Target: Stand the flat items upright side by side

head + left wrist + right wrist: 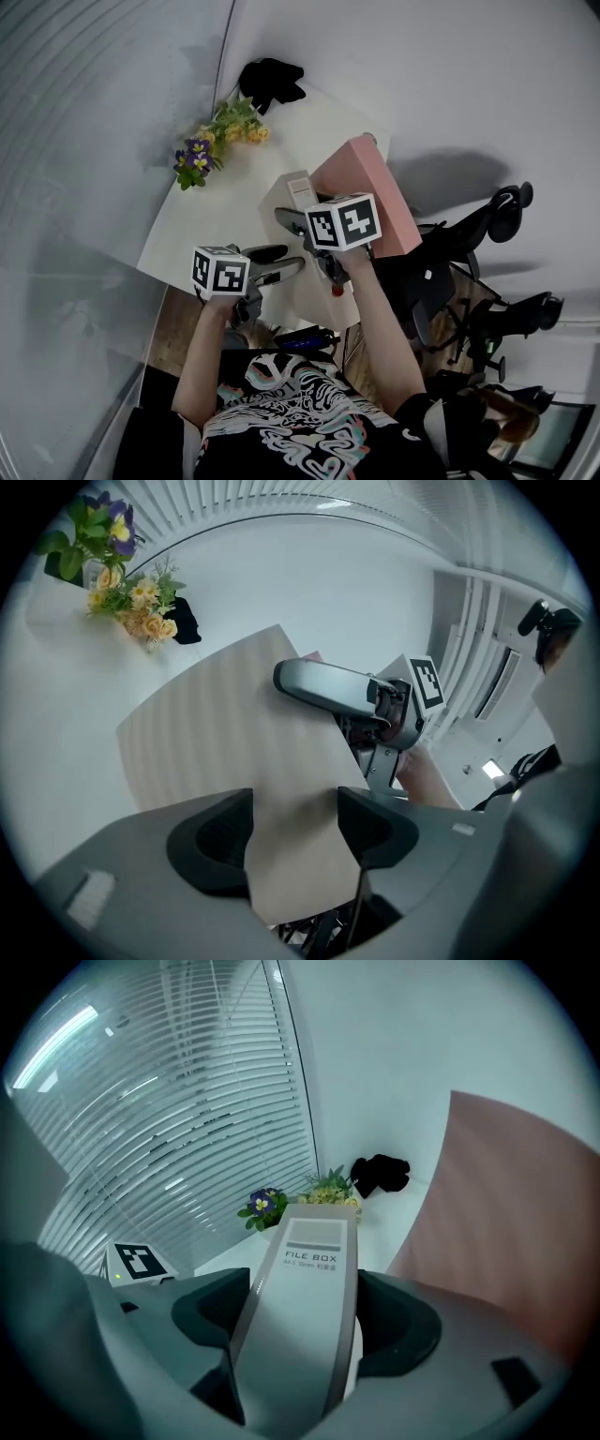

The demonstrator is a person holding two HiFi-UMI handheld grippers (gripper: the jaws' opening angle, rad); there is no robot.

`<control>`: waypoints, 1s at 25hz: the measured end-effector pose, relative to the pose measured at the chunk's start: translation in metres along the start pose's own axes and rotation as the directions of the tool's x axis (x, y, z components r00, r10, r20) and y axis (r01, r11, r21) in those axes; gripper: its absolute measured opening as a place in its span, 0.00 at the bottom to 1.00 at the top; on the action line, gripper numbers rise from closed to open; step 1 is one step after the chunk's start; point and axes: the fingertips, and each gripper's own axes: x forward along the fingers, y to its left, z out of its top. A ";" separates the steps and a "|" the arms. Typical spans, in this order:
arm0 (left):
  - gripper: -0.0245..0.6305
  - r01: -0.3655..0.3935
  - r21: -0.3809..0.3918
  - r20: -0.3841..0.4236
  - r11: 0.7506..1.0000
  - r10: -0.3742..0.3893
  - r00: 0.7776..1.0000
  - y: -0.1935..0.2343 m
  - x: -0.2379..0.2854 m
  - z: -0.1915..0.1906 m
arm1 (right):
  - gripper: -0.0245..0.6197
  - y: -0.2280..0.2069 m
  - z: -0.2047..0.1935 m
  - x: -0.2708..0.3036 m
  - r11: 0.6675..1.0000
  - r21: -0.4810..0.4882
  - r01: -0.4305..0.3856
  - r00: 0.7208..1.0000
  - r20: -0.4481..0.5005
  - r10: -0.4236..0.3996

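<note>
A beige file box stands between my two grippers on the white table. In the left gripper view its broad face fills the gap, and my left gripper is shut on its near edge. My right gripper comes down over the labelled spine, jaws open, with a sliver of room beside one pad. One right finger shows over the box's top. A pink file box stands upright just right of the beige one, and it also shows at the right of the right gripper view.
Potted flowers and a black object sit at the table's far end by the blinds. Dark office chairs stand off the table's right side. The table's near edge is close to the person's body.
</note>
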 end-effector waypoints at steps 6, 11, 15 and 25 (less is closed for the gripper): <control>0.45 0.015 -0.027 0.002 1.000 -0.015 1.000 0.000 0.000 0.000 | 0.55 -0.001 0.002 -0.002 1.000 0.027 0.006 1.000 0.012 -0.007; 0.45 0.011 -0.029 0.005 1.000 -0.011 1.000 0.001 -0.001 0.000 | 0.54 -0.004 0.004 -0.006 0.999 0.040 0.029 0.998 0.046 -0.031; 0.45 0.016 -0.022 0.002 1.000 -0.016 1.000 -0.004 -0.001 0.001 | 0.54 -0.002 0.006 -0.013 0.999 0.043 0.023 0.997 0.074 -0.027; 0.45 0.034 -0.040 0.118 0.999 -0.029 0.993 -0.010 -0.007 0.032 | 0.52 -0.002 0.048 -0.045 0.998 0.039 0.038 0.956 0.290 -0.048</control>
